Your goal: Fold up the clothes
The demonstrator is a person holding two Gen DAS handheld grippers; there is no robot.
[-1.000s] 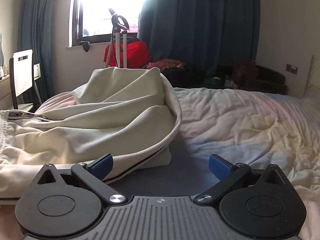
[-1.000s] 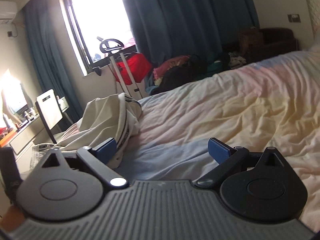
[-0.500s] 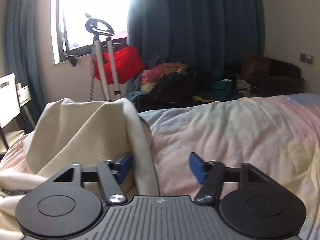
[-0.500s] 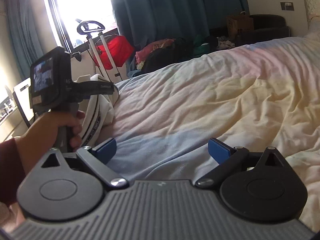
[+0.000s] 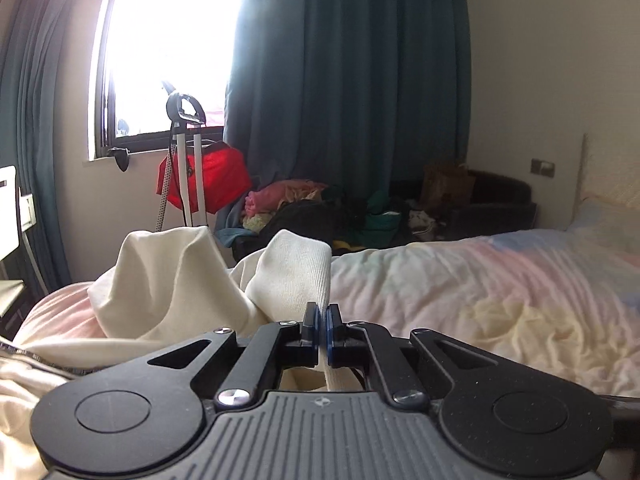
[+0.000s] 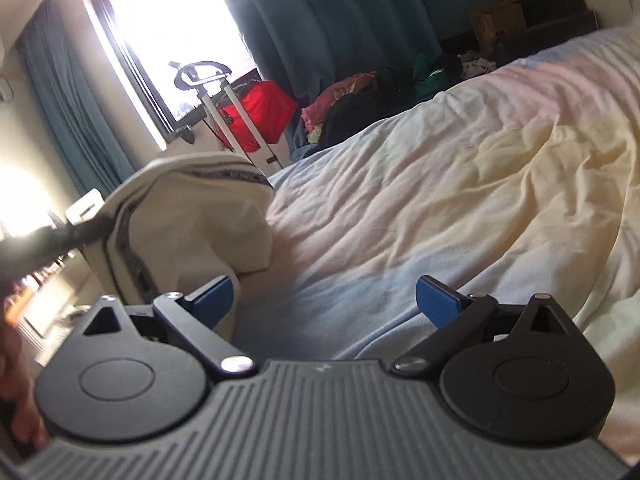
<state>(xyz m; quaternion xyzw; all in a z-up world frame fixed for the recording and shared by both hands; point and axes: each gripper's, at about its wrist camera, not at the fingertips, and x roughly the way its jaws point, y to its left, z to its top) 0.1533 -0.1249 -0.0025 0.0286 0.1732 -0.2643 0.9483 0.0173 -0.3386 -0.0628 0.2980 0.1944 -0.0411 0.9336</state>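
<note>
A cream garment (image 5: 176, 284) with a dark stripe along its edge lies bunched on the left side of the bed. My left gripper (image 5: 322, 330) is shut on a ribbed cream fold of it, which stands up just beyond the blue pads. In the right wrist view the same garment (image 6: 188, 224) hangs lifted at the left. My right gripper (image 6: 326, 302) is open and empty above the bedsheet, its left pad close beside the hanging cloth.
The bed (image 5: 500, 300) has a crumpled pastel sheet that stretches to the right. Behind it are a window, dark teal curtains (image 5: 360, 100), a red bag on a stand (image 5: 204, 180), a pile of clothes (image 5: 312, 208) and a white chair (image 5: 8, 200) at the left.
My left gripper has closed on the garment's edge and lifted it. My right gripper has moved closer to the cloth and stays open.
</note>
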